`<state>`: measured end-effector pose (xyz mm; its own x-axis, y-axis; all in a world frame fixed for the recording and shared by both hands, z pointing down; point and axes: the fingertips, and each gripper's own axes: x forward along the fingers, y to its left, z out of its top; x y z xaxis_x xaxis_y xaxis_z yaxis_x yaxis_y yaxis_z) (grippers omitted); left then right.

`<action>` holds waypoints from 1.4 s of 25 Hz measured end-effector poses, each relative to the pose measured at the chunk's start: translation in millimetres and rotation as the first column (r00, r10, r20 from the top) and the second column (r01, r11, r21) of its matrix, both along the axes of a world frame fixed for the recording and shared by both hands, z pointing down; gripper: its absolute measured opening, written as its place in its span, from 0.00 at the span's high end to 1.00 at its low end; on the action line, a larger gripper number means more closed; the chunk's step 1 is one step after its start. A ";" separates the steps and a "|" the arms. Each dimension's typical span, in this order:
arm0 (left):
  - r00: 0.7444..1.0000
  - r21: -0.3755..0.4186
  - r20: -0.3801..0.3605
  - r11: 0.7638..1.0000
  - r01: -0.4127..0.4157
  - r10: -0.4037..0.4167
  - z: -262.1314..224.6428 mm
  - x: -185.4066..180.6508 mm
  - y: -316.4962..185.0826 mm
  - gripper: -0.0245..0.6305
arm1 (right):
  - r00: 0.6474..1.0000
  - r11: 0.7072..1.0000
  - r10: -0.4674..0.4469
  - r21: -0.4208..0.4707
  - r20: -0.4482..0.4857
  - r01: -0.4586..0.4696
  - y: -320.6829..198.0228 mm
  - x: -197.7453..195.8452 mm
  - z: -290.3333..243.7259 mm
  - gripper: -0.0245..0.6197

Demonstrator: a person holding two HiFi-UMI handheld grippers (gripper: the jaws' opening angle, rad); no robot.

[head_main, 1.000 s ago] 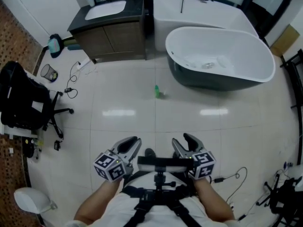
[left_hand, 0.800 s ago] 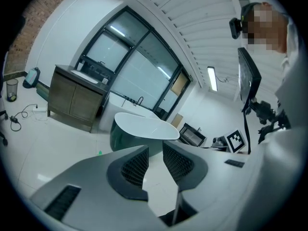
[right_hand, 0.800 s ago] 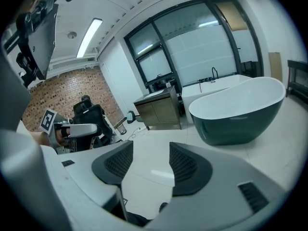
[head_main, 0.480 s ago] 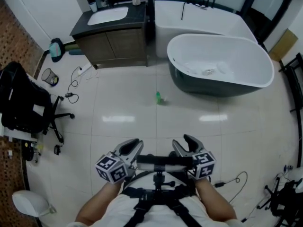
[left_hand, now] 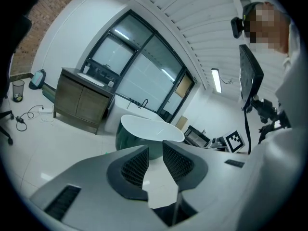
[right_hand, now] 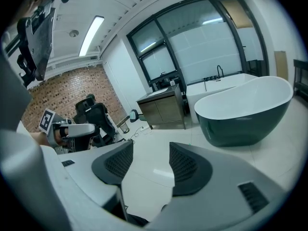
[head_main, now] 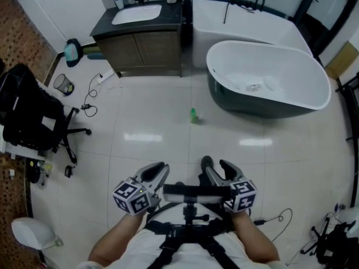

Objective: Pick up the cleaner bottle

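Cleaner bottle [head_main: 193,115]: small and green, it stands on the white floor [head_main: 146,150] in the middle of the frame, near the dark base of the bathtub [head_main: 269,77], well apart from both grippers.
Left gripper [head_main: 159,172]: bottom centre, jaws released with a narrow gap, nothing between.
Right gripper [head_main: 216,171]: beside it, jaws released wider, empty.

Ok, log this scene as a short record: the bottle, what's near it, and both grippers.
place: bathroom, tiled floor
cleaner bottle: green, on the floor, ahead of both grippers, untouched
bathtub: right of the bottle, apart from it
vanity cabinet: beyond the bottle, against the wall
left gripper: fingers apart, nothing between them
right gripper: fingers apart, nothing between them
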<state>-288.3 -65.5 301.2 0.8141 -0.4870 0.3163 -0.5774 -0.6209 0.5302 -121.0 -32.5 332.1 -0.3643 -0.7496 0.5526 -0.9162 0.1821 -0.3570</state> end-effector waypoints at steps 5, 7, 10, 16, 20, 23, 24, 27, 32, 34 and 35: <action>0.999 0.006 0.014 0.999 0.036 -0.036 5.8 3.5 -12.9 0.82 | 0.999 0.999 -0.039 0.000 0.006 0.039 -18.1 6.0 6.6 0.58; 0.999 0.008 0.016 0.999 0.049 -0.049 4.9 6.4 -19.2 0.82 | 0.999 0.999 -0.051 -0.006 0.005 0.052 -26.0 9.8 8.3 0.58; 0.998 0.008 0.027 0.998 0.061 -0.061 4.6 8.8 -31.2 0.82 | 0.998 0.998 -0.066 -0.009 0.020 0.066 -42.8 10.7 4.4 0.58; 0.997 0.001 0.055 0.999 0.047 -0.047 11.8 31.6 -66.4 0.82 | 0.998 0.998 -0.065 -0.021 0.020 0.065 -76.4 29.7 5.4 0.58; 0.995 -0.002 0.090 0.999 0.033 -0.033 27.3 53.9 -91.1 0.82 | 0.998 0.997 -0.047 -0.055 0.029 0.049 -90.1 48.6 16.5 0.58; 0.990 0.000 0.134 0.999 0.039 -0.038 44.2 66.9 -113.4 0.82 | 0.999 0.996 -0.038 -0.074 0.028 0.040 -101.4 60.7 26.1 0.58; 0.987 0.001 0.156 0.999 0.043 -0.043 50.8 70.8 -120.2 0.82 | 0.999 0.996 -0.038 -0.080 0.024 0.040 -104.4 64.5 28.8 0.58; 0.974 0.003 0.220 0.998 0.060 -0.060 73.5 83.7 -138.9 0.82 | 0.999 0.995 -0.043 -0.095 0.014 0.044 -111.6 76.1 37.4 0.58; 0.953 0.000 0.298 0.998 0.060 -0.057 124.7 113.1 -178.6 0.82 | 0.999 0.990 -0.038 -0.137 0.038 0.042 -130.4 93.4 69.4 0.58; 0.947 -0.012 0.317 0.999 0.051 -0.044 145.2 125.2 -189.1 0.82 | 0.998 0.986 -0.040 -0.159 0.050 0.047 -134.7 97.8 86.1 0.58; 0.945 -0.018 0.326 0.999 0.049 -0.041 154.0 130.4 -193.9 0.82 | 0.998 0.984 -0.042 -0.168 0.055 0.051 -136.7 100.4 94.0 0.58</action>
